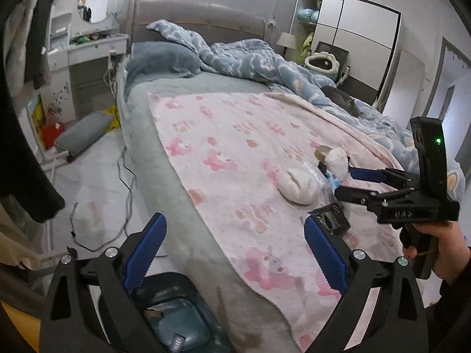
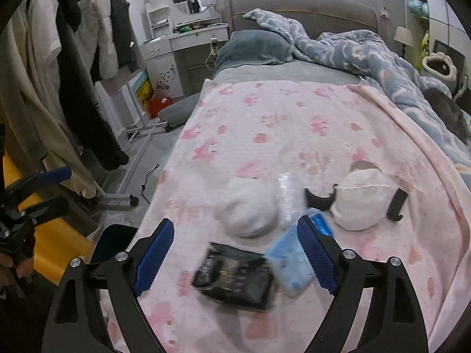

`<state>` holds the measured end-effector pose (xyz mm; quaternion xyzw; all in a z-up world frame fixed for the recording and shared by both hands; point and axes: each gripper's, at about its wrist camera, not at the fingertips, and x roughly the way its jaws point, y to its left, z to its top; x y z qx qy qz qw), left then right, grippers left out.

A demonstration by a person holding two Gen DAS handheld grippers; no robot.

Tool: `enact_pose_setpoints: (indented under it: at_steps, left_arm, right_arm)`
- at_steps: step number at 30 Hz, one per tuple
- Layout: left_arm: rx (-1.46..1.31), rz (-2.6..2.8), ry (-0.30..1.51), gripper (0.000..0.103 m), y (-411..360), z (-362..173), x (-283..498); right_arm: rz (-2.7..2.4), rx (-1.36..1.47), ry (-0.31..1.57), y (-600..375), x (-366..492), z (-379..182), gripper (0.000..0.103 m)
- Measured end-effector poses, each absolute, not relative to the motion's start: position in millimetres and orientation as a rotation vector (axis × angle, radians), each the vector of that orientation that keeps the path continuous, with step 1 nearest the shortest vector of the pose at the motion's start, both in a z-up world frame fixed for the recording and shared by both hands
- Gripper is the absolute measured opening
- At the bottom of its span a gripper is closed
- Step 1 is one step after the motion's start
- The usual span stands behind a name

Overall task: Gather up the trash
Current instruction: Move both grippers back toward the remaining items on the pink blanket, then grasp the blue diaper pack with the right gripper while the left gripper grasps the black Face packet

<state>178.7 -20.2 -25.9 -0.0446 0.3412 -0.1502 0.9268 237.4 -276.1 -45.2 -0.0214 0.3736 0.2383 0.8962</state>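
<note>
Right gripper (image 2: 235,256) jaws wide apart, empty, over black wrapper (image 2: 234,276) on pink blanket (image 2: 265,123); blue packet (image 2: 290,261) at its 3 o'clock. Left gripper (image 1: 234,253) spread wide, empty, trash bin (image 1: 173,317) at 7 o'clock.

The left wrist view looks from the bed's edge, over a dark blue bin (image 1: 176,317), across the pink paw-print blanket (image 1: 235,147). The right wrist view sits close above that blanket (image 2: 265,123), facing the grey padded headboard (image 2: 300,8). Both share the blanket.
</note>
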Motion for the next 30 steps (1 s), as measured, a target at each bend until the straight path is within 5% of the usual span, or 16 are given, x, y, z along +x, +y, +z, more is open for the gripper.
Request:
enact_pose_setpoints:
  at_steps: [30]
  left_arm:
    - [-0.071, -0.579, 0.897, 0.096, -116, -75, 206]
  right_arm:
    - [0.527, 0.085, 0.968, -315, 294, -99, 0.091]
